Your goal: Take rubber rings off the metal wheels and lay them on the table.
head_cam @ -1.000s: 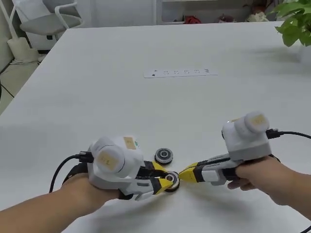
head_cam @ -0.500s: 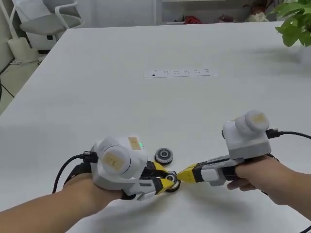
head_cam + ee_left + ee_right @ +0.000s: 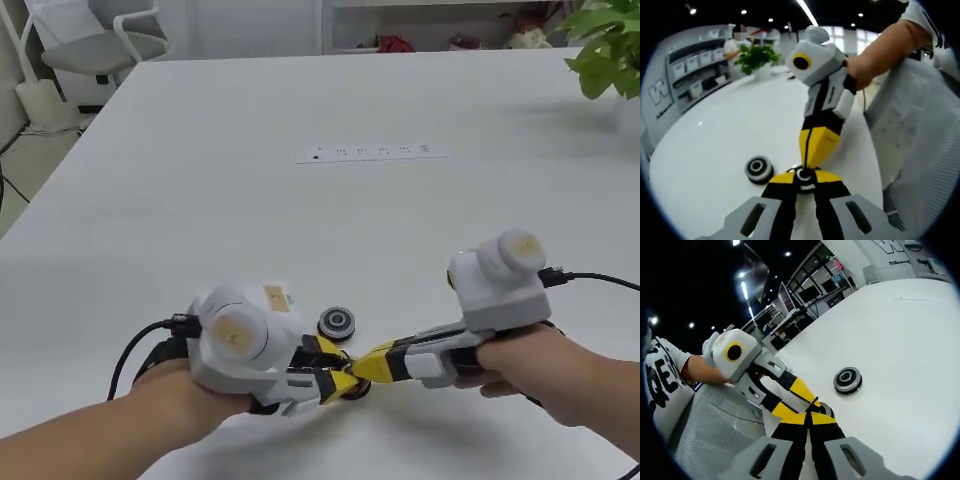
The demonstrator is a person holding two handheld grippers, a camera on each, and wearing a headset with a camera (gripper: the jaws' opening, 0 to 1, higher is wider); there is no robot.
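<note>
A: Hands, quick?
B: In the head view both come in from the bottom corners, low over the table (image 3: 300,220). The left hand (image 3: 185,400) and the right hand (image 3: 530,365) aim their tools inward, tip to tip.

A: Left tool?
B: The left tool (image 3: 804,176) is clamped on the held wheel (image 3: 803,179), one yellow tip on each side of it. From the head view the left tool (image 3: 345,378) lies almost flat on the table.

A: Right tool?
B: The right tool (image 3: 810,417) has its jaws drawn together and its tips right at the held wheel (image 3: 824,409). Can't tell whether they nip its rubber ring. In the left gripper view the right tool (image 3: 808,166) comes down from above and meets the wheel's top edge.

A: Where's the held wheel on the table?
B: At the near edge, between the two tools and mostly hidden by them in the head view.

A: Other wheel?
B: The second wheel (image 3: 337,322) lies flat on the table just beyond the tool tips, touching neither. Its black rubber ring (image 3: 836,384) is still on.

A: Anything else?
B: A power strip (image 3: 370,152) lies mid-table, well apart.
</note>
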